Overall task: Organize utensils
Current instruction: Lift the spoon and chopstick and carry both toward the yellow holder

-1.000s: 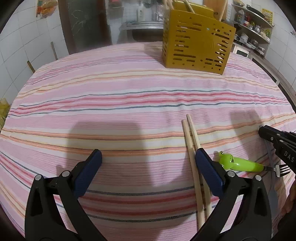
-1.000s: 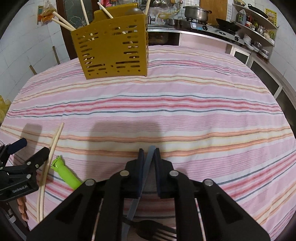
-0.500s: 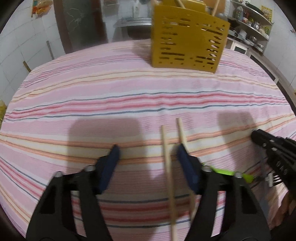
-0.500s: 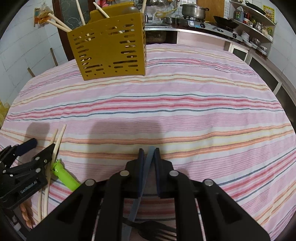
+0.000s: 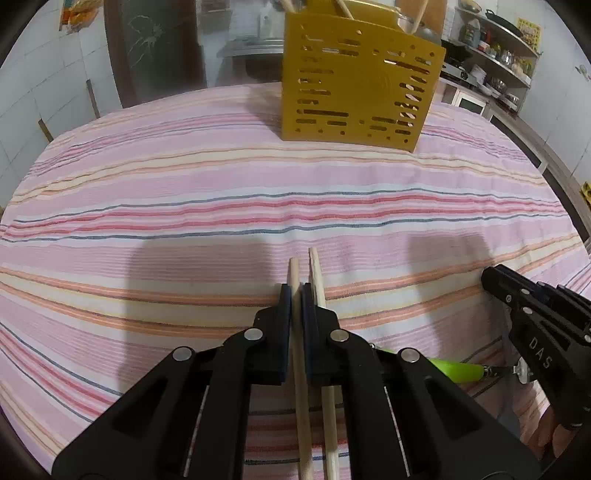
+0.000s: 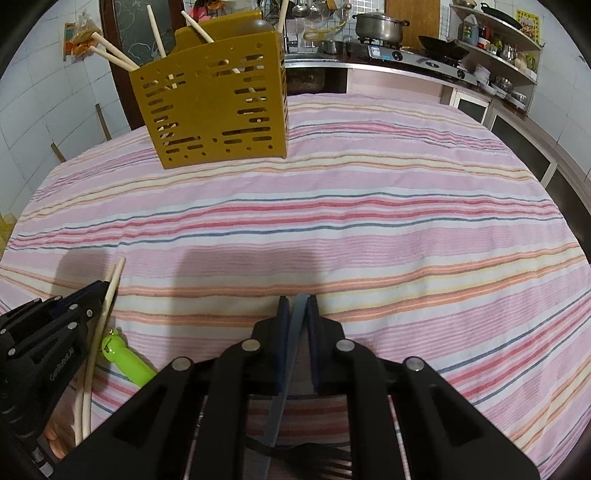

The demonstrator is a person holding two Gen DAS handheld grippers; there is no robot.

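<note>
My left gripper (image 5: 295, 291) is shut on one wooden chopstick (image 5: 294, 271); a second chopstick (image 5: 316, 271) lies just right of the jaws, and I cannot tell whether it is held. My right gripper (image 6: 297, 301) is shut on the blue-grey handle of a dark fork (image 6: 300, 310), tines pointing back under the gripper. A green-handled fork (image 5: 456, 370) lies on the cloth between the grippers; it also shows in the right wrist view (image 6: 125, 360). The mustard perforated utensil holder (image 5: 356, 86) stands at the far side with several chopsticks in it (image 6: 218, 114).
The table carries a pink striped cloth (image 5: 184, 206). Behind it are a kitchen counter with a stove and pot (image 6: 380, 27), shelves at the right (image 6: 498, 44), and a dark door at the left (image 5: 155, 48).
My left gripper has closed from wide open onto a chopstick and lifted toward the holder. The right gripper kept its fork and edged forward.
</note>
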